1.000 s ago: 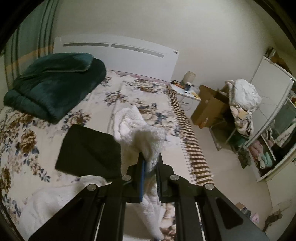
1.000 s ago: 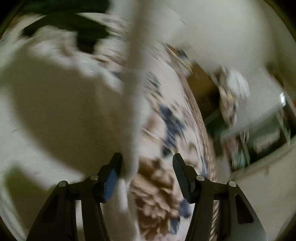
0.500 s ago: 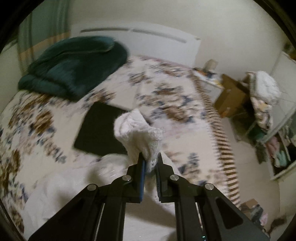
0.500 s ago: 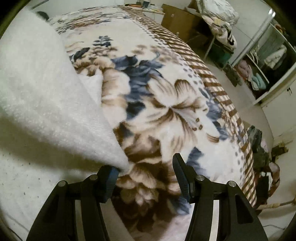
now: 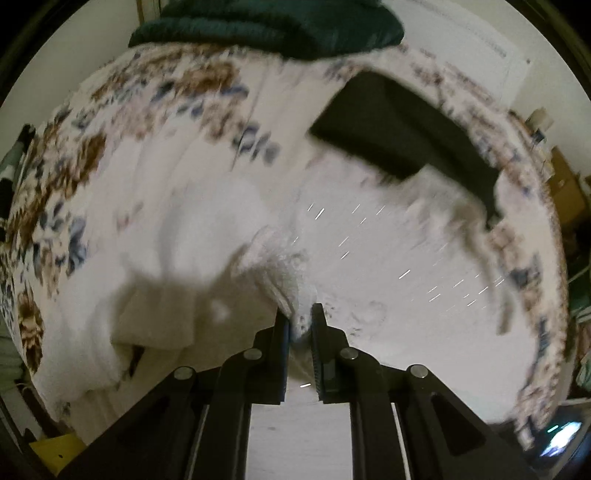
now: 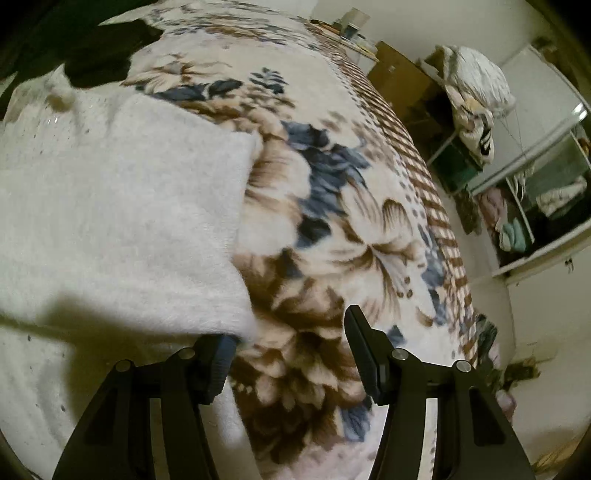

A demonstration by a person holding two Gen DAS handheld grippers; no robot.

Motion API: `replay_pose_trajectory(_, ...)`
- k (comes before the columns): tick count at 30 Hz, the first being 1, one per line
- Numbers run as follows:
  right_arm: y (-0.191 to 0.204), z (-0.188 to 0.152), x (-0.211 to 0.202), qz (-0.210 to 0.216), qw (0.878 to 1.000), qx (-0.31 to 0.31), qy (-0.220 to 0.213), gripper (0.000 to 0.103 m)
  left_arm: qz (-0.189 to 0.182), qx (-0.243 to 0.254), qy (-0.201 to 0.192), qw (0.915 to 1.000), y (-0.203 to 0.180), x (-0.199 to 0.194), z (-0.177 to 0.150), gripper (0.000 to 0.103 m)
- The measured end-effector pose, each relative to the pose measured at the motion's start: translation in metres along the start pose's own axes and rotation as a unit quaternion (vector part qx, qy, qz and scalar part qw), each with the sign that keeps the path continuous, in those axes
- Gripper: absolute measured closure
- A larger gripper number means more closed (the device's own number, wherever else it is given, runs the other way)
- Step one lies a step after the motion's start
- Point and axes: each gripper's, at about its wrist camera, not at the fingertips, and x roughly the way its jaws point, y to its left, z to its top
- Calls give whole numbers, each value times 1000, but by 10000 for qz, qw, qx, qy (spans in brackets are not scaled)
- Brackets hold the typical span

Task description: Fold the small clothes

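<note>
A white fuzzy garment point(image 5: 369, 266) lies spread on the floral bed. My left gripper point(image 5: 300, 321) is shut on a bunched fold of it point(image 5: 284, 269), low over the cloth; the view is blurred. In the right wrist view the same white garment point(image 6: 122, 206) covers the left half, with a folded edge running down to my left fingertip point(image 6: 221, 350). My right gripper point(image 6: 291, 343) is open, its jaws wide apart over the floral blanket point(image 6: 332, 229); the cloth edge rests on the left finger and is not pinched.
A folded black garment point(image 5: 402, 136) lies beyond the white one, also in the right wrist view point(image 6: 107, 51). A dark green folded blanket point(image 5: 269, 26) sits at the bed's head. Right of the bed are a cardboard box point(image 6: 402, 81), a clothes pile point(image 6: 472, 99) and a wardrobe point(image 6: 543, 199).
My left gripper swung down and to the left with the white fold, from held up to low over the garment. My right gripper stayed open and drew back a little.
</note>
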Motion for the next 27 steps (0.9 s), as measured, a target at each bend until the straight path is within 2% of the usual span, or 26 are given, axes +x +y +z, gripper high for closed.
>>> replay_pose_trajectory(4, 10, -1, -2, -94, 9996, -252, -5, 44, 25, 160, 231, 9996, 15, 29, -16, 89)
replay_pose_trajectory(6, 13, -3, -2, -81, 9992, -395, 34, 44, 32, 267, 254, 9993, 20, 35, -20, 84)
replay_pose_trajectory(9, 14, -9, -6, 128, 9983, -554, 144, 42, 227, 377, 181, 9989, 28, 26, -23, 58)
replay_pose_trajectory(10, 13, -11, -8, 190, 9978, -611, 175, 41, 254, 391, 195, 9987, 31, 21, -24, 40)
replay_pose_trajectory(11, 12, -13, -11, 289, 9973, -641, 200, 41, 233, 391, 187, 9988, 36, 18, -24, 29)
replay_pose_trajectory(16, -4, -25, -24, 853, 9935, -493, 575, 38, 237, 298, -33, 9993, 58, -9, -18, 28)
replay_pose_trajectory(20, -20, -29, -38, 1026, 9928, -54, 621, 38, -63, 319, -86, 9994, 55, 2, 12, 28)
replay_pose_trajectory(23, -17, -26, -38, 1256, 9891, 158, 758, 37, -246, 678, 17, 9974, 35, 24, 32, 28)
replay_pose_trajectory(27, 18, -29, -30, 1217, 9890, -327, 772, 37, -199, 1397, 430, 9891, 6, 60, 40, 29)
